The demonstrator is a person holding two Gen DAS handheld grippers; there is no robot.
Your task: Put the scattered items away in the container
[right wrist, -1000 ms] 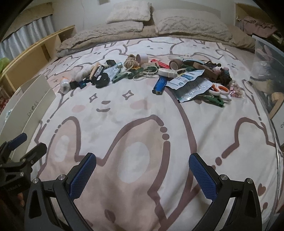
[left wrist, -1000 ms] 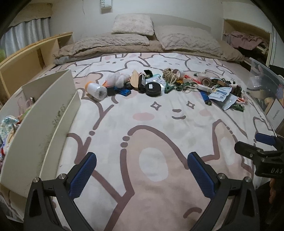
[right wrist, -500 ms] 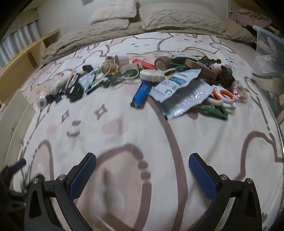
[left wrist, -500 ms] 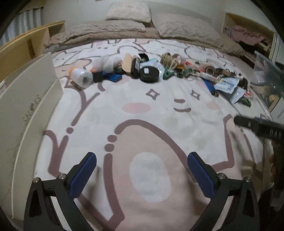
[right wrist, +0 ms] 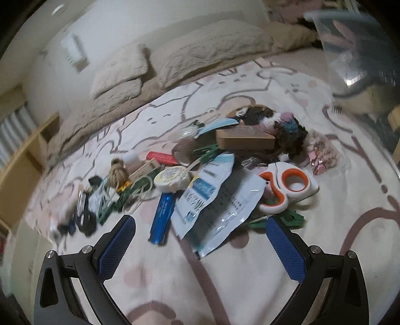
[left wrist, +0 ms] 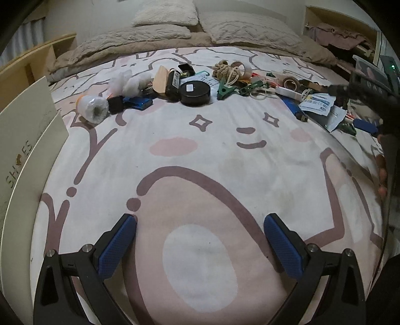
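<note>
Small items lie scattered in a row across the patterned bedspread. My left gripper (left wrist: 200, 240) is open and empty, well short of a black round tin (left wrist: 195, 92) and a wrapped roll (left wrist: 93, 108). My right gripper (right wrist: 200, 241) is open and empty, close over a white-blue pouch (right wrist: 217, 197), a blue bar (right wrist: 162, 217) and orange-handled scissors (right wrist: 287, 186). A brown box (right wrist: 243, 141), twine ball (right wrist: 118, 172) and white tape dispenser (right wrist: 172, 178) lie behind. The clear plastic container (right wrist: 360, 50) stands at the right edge of the bed.
A white shoe box lid (left wrist: 22, 140) leans at the bed's left side. Pillows (left wrist: 165, 12) and a folded blanket lie at the headboard. A wooden shelf (left wrist: 32, 65) runs along the left wall. The right gripper body and a hand (left wrist: 382, 175) show at the left view's right edge.
Both grippers have moved forward toward the row of items. The right one has gone further and tilted, now hanging close over the pouch and scissors. Both jaws stayed open.
</note>
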